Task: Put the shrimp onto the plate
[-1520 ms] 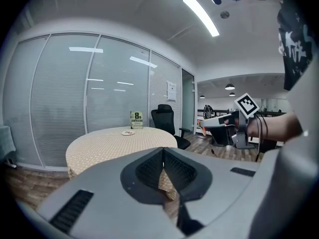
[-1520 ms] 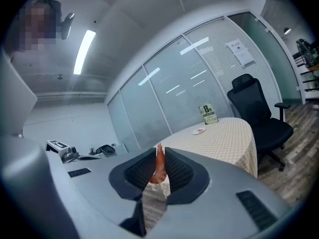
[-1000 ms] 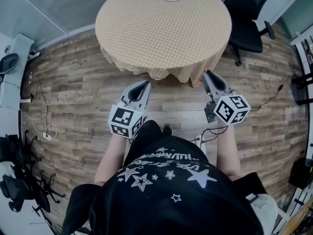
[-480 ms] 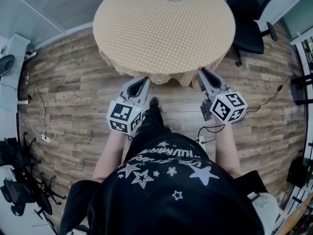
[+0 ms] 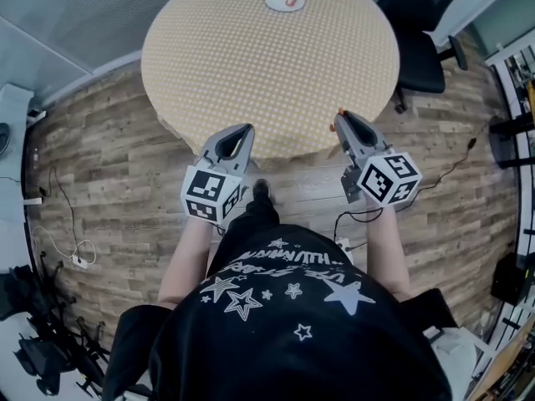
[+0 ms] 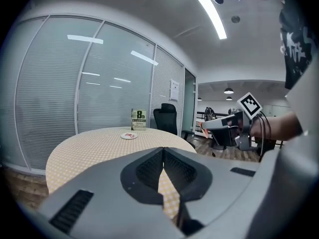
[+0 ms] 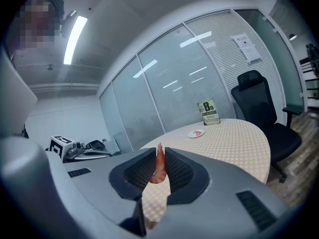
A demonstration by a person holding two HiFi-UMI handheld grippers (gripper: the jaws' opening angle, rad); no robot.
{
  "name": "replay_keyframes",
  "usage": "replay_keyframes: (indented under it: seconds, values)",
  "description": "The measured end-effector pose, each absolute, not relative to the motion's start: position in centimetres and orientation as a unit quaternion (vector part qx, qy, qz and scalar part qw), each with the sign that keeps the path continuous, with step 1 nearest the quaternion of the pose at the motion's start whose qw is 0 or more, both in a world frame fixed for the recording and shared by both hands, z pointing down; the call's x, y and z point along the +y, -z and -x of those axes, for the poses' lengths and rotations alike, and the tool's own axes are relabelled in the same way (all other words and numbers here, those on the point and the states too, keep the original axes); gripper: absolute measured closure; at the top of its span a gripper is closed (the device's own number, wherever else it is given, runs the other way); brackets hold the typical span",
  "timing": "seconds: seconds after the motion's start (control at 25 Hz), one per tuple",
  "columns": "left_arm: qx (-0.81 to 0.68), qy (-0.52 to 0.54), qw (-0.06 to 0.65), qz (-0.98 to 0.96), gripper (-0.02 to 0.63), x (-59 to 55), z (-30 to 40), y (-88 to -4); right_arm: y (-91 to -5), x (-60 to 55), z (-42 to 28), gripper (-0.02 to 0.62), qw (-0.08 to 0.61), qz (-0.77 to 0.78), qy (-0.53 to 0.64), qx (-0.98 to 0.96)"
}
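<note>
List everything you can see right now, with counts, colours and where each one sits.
Table: one, round, yellow checked cloth, ahead of the person.
Plate: one, white, table's far edge; something orange-red on it.
Card: one, green and white, upright beyond the plate.
Office chair: one, black, table's far right.
Floor: wood planks, around the table.
Shrimp: one, orange, between the right gripper jaws.
Left gripper: grey, jaws together, empty, over the table's near edge.
Right gripper: grey, shut on the shrimp.
</note>
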State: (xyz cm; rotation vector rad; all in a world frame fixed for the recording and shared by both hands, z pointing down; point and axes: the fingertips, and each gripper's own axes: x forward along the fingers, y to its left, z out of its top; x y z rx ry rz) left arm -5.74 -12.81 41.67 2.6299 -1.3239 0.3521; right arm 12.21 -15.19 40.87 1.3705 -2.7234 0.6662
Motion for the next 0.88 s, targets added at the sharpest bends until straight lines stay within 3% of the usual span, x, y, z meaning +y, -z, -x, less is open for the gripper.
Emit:
replay_keyframes:
  seconds: [0.88]
  values:
    - [-0.398,-0.107,0.117,-0.903,0.600,-27.5,9.9,-43.2,-40.5,-27.9,-8.1,0.531,0.032,-0.493,-0.223,-0.840]
